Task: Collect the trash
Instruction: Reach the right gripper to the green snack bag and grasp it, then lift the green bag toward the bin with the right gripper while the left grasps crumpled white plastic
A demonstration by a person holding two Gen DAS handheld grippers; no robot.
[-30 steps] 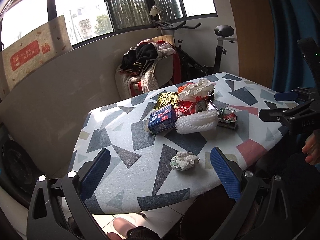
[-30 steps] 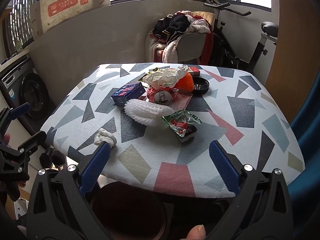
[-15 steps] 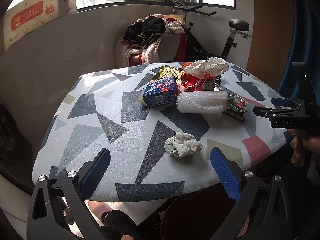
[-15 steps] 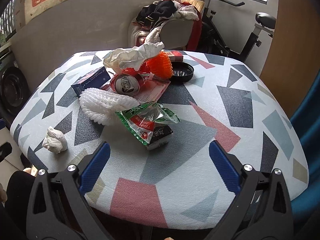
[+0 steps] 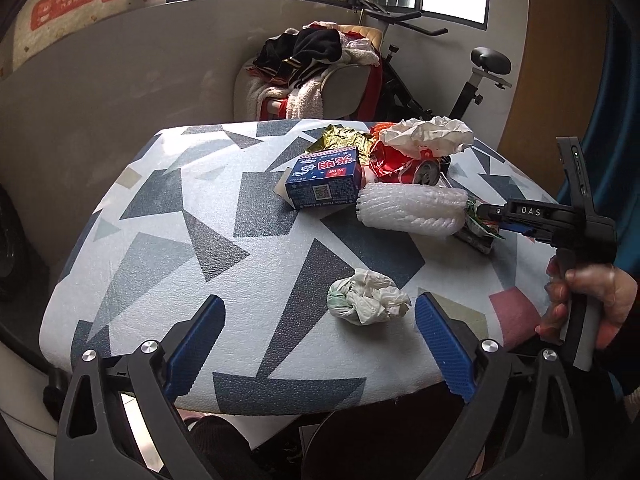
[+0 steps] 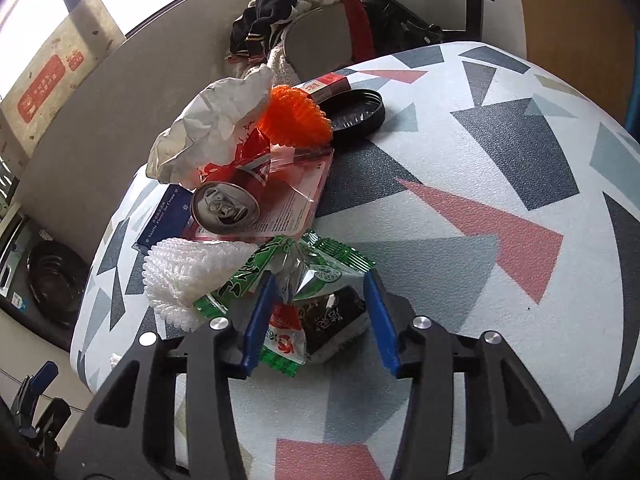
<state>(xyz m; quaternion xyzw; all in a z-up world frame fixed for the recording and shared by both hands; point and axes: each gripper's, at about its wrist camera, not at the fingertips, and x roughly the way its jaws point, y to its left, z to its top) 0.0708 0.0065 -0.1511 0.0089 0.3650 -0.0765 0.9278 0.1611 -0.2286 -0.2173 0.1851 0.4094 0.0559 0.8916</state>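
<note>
Now, in the left wrist view, the left tongs (image 5: 320,344) stand released at six o'clock, blue pads wide apart over the near edge of the patterned table (image 5: 160,240). Just ahead of them, slightly toward one o'clock, a crumpled tissue wad (image 5: 366,298) lies alone on the table, touching neither pad. Farther off at twelve o'clock sits the trash heap: a blue carton (image 5: 326,180), with a white foam sleeve (image 5: 412,210) just beside it, then a red can (image 5: 404,162) under crumpled white paper (image 5: 428,134). At three o'clock the person's right hand (image 5: 588,300) grips the handle of the other tool.

In the right wrist view, the right tongs (image 6: 318,316) have just been closing around the green snack wrapper (image 6: 304,276). The left pad looks pressed into the crinkled foil, though the right pad's contact is hard to judge. At eleven o'clock an orange mesh ball (image 6: 294,120) rests against a black lid (image 6: 356,112).
</note>
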